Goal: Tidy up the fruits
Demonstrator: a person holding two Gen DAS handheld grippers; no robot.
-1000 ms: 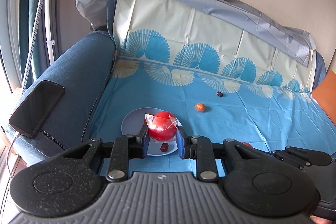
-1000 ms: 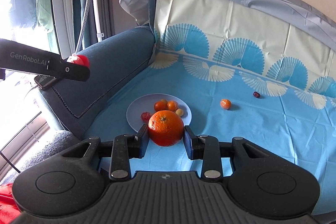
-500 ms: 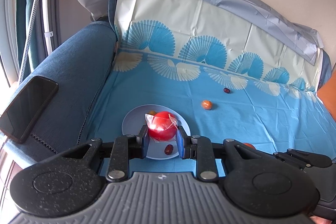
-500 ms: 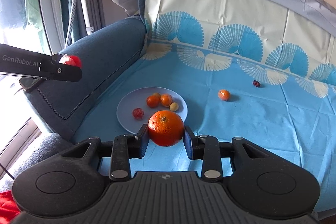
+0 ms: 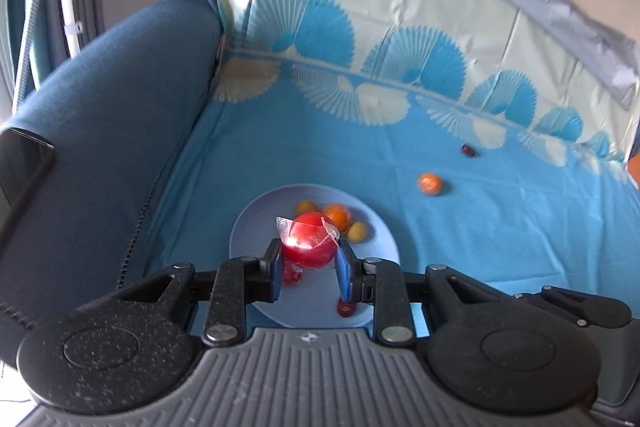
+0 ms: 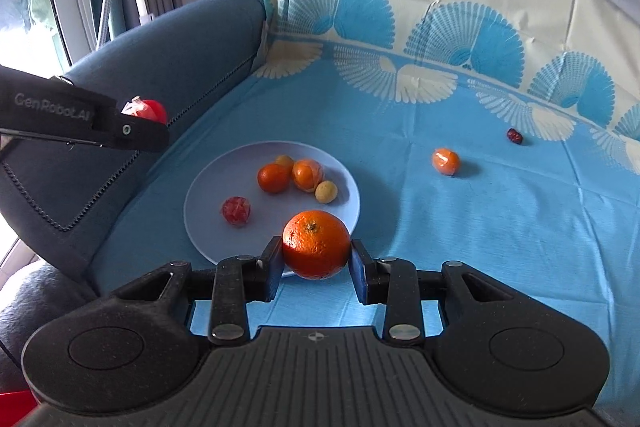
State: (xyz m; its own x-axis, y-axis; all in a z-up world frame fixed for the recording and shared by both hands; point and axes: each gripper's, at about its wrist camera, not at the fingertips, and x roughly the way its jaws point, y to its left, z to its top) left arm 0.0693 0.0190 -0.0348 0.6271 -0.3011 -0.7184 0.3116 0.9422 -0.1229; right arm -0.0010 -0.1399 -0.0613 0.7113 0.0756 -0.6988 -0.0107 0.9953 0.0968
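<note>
Left gripper (image 5: 308, 263), jaws pinching a round red fruit in clear plastic wrap (image 5: 308, 245), above the pale blue round plate (image 6: 208, 187) on the blue fan-patterned cloth (image 6: 480, 227). Right gripper (image 6: 316, 261), jaws clamping a large orange (image 6: 316, 249) over the plate's near rim.

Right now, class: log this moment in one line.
left tongs: wrapped red fruit | right tongs: orange | plate: five fruits

Red fruit in clear wrap (image 5: 308, 242) sitting clamped over the lilac plate (image 6: 200, 203). Big orange (image 6: 316, 243) gripped at its near rim. Plate carrying two tangerines, two yellowish fruits, one wrapped red. Tangerine (image 6: 445, 161) and dark date (image 6: 514, 135) lying loose on the blue cloth.
</note>
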